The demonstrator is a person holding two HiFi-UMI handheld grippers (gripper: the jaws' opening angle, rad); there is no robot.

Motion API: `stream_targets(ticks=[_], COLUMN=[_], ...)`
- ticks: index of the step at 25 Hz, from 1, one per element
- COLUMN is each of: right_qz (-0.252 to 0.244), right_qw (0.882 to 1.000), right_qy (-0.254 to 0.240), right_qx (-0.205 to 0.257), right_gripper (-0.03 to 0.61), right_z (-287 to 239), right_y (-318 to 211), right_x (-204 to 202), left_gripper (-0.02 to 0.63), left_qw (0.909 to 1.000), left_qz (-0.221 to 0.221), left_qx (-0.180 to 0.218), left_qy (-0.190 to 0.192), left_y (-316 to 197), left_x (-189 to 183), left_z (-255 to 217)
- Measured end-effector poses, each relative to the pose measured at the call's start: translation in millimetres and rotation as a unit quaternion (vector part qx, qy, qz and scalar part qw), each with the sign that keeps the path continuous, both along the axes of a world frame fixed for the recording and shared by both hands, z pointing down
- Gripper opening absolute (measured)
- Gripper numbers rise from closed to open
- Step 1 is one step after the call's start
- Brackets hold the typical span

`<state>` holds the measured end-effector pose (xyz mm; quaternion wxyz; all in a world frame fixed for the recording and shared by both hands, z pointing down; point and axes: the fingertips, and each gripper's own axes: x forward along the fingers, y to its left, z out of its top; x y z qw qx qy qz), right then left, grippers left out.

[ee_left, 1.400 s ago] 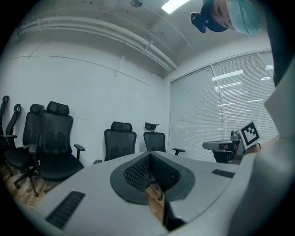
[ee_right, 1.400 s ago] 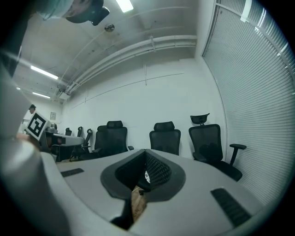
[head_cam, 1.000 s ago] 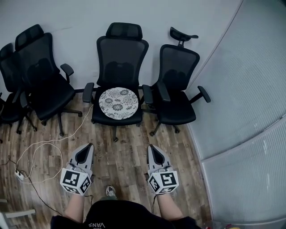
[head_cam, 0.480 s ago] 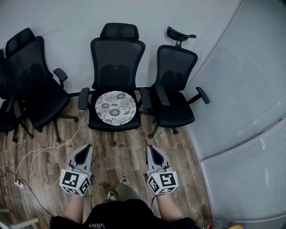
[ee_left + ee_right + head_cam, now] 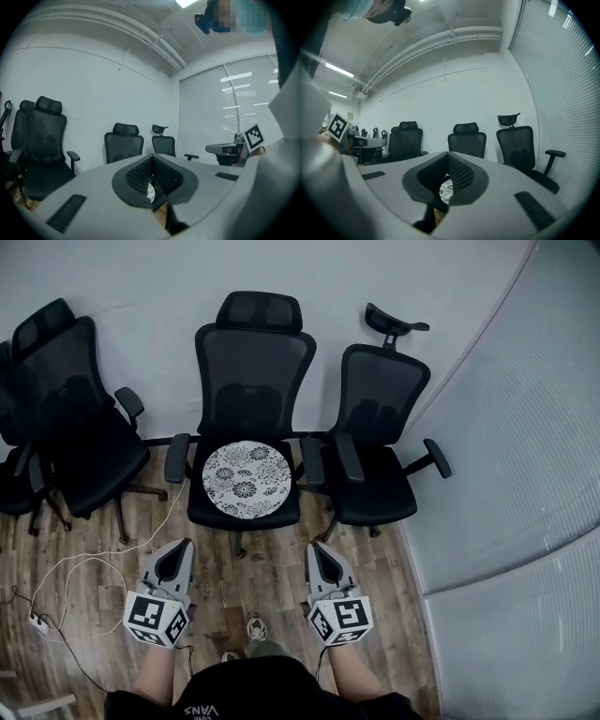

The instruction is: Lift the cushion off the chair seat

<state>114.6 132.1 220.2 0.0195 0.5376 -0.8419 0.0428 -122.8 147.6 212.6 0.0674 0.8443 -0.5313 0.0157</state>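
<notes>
A round white cushion [image 5: 247,480] with a dark floral print lies flat on the seat of the middle black office chair [image 5: 253,371]. My left gripper [image 5: 179,551] and right gripper [image 5: 318,550] hover side by side over the wooden floor, short of the chair, both pointing toward it. Each is shut with nothing between its jaws. A sliver of the cushion [image 5: 150,191] shows past the left gripper's closed pads, and the cushion [image 5: 446,190] also peeks past the right gripper's pads.
A black chair [image 5: 382,442] stands close on the right of the middle one, another black chair [image 5: 70,418] on the left. A white cable [image 5: 84,559] and power strip [image 5: 40,624] lie on the floor at left. A blind-covered wall [image 5: 525,493] runs along the right.
Both grippers have come closer to the middle chair, which now sits larger and lower in the head view. Their jaws stayed shut.
</notes>
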Motion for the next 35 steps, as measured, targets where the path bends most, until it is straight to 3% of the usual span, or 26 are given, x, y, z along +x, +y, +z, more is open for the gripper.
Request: stream_targets(ticks=[16,24,35], right_qz=[-0.031,-0.046,-0.016], right_qw=[1.000,0.999,1.000], right_qy=[0.001,-0.003,-0.001], right_qx=[0.000,-0.016,-0.020], right_gripper=[0.017,0.017,0.017], right_z=[3.7,14.8,10.1], right_y=[-82.6,-105.8,-161.4], right_x=[26.3,17.1,-0.3], left_gripper=[0.011,0.011,0.011], left_qw=[0.9995,0.9989,0.9997], left_qz=[-0.030,-0.045,-0.015], left_qx=[0.004,-0.012,-0.017], left_qy=[0.001,-0.001,0.004], left_y=[-73.2,-90.7,-158.0], left_x=[29.1,22.5,7.3], left_z=[1.7,10.5,8.8])
